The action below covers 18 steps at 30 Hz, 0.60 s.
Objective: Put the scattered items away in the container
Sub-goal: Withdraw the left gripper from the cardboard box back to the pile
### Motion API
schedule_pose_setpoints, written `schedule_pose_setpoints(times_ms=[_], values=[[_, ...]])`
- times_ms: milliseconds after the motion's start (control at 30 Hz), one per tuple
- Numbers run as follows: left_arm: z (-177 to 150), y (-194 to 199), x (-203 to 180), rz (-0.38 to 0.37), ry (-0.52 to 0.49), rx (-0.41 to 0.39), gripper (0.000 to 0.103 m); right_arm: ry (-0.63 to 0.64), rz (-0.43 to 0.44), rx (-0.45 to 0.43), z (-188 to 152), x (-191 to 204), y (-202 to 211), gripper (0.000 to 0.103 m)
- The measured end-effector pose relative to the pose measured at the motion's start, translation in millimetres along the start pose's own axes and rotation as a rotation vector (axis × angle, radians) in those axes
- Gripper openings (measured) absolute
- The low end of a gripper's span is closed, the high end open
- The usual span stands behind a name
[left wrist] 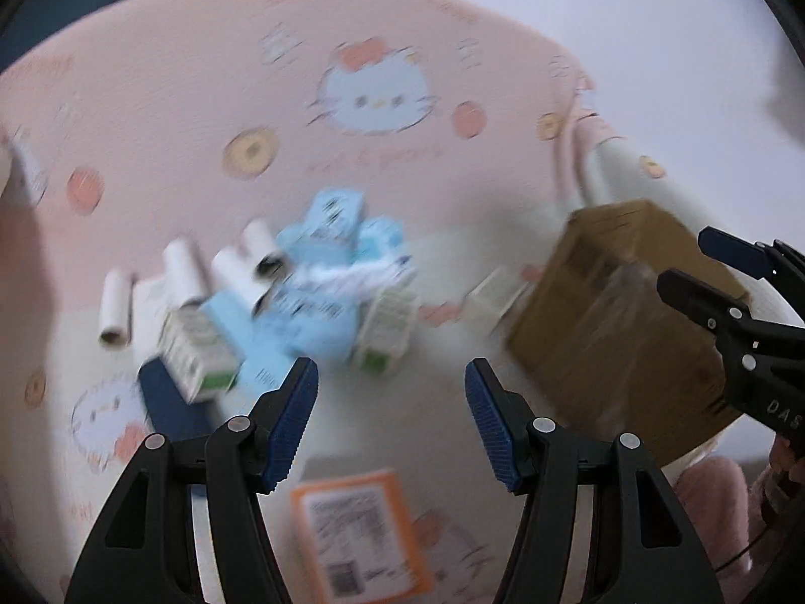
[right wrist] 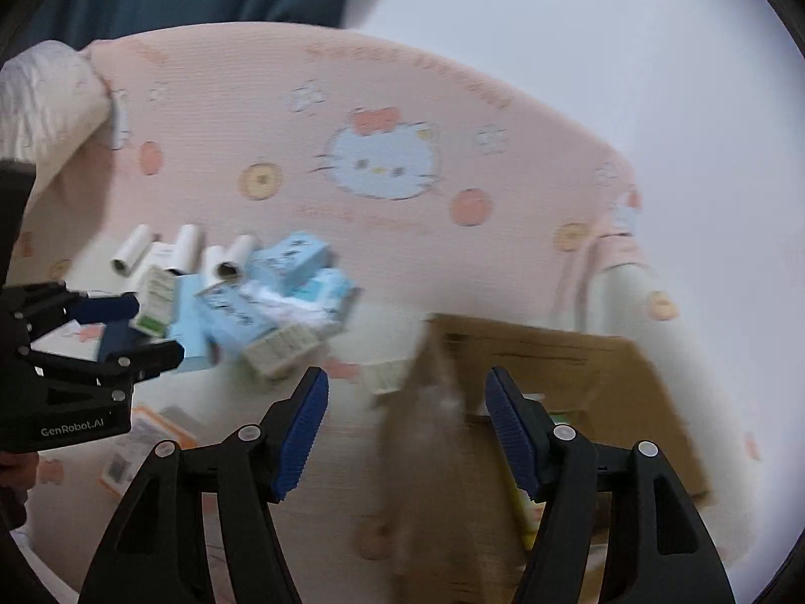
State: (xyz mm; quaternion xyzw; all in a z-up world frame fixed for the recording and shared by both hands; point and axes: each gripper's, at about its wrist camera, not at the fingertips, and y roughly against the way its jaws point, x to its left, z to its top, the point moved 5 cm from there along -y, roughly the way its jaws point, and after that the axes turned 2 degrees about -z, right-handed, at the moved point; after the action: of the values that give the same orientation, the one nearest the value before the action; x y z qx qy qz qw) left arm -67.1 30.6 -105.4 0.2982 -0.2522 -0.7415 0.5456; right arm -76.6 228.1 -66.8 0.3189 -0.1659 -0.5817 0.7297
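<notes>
- Both views blurred, so small print & fine detail can't be read.
- Surface is a bed w/ a pink-and-white cartoon-cat print bedsheet (left wrist: 151, 116); pink padded headboard w/ same print behind.
- Left tongs (left wrist: 391, 420): blue ribbed pads wide apart, nothing between them, hovering above the sheet just in front of the pile.
- Right tongs (right wrist: 406, 430): also wide open, empty, hanging over the near left wall of the box.
- Pile of scattered items mid-bed: light-blue cardboard cartons (left wrist: 332, 221) stacked loosely at mixed angles; white-and-green small cartons (left wrist: 193, 352) at pile's left & right edges, tilted.
- White paper rolls (left wrist: 183, 264), about four, lie side by side at the pile's far left, long axes roughly parallel, pointing from near-left up toward the headboard; open ends face the cameras.
- Dark navy flat item (left wrist: 166, 397) under the left white-green carton; what it is, can't tell.
- One small white carton (left wrist: 495, 297) lies apart, between pile & box.
- Orange-bordered flat packet w/ printed label (left wrist: 359, 533) lies flat on sheet, nearest the left tongs, apart from the pile.
- Brown cardboard box (right wrist: 563, 367), open top, sits right of the pile; something yellow-green shows inside, otherwise contents too blurred to tell.
- White crumpled quilt (right wrist: 45, 95) at far left of right-wrist view.
</notes>
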Motion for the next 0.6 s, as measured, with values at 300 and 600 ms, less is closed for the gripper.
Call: schedule_pose_setpoints(times_ms=[300,600], values=[[-66,-16,59,0.020,0.195,0.160,0.065,-0.058,0.214,0.109,-49,70,-40,0.063],[-108,-41,76,-0.078,0.388,0.301,0.030,-0.086,0.457,0.299,-102,131,-73,0.021]])
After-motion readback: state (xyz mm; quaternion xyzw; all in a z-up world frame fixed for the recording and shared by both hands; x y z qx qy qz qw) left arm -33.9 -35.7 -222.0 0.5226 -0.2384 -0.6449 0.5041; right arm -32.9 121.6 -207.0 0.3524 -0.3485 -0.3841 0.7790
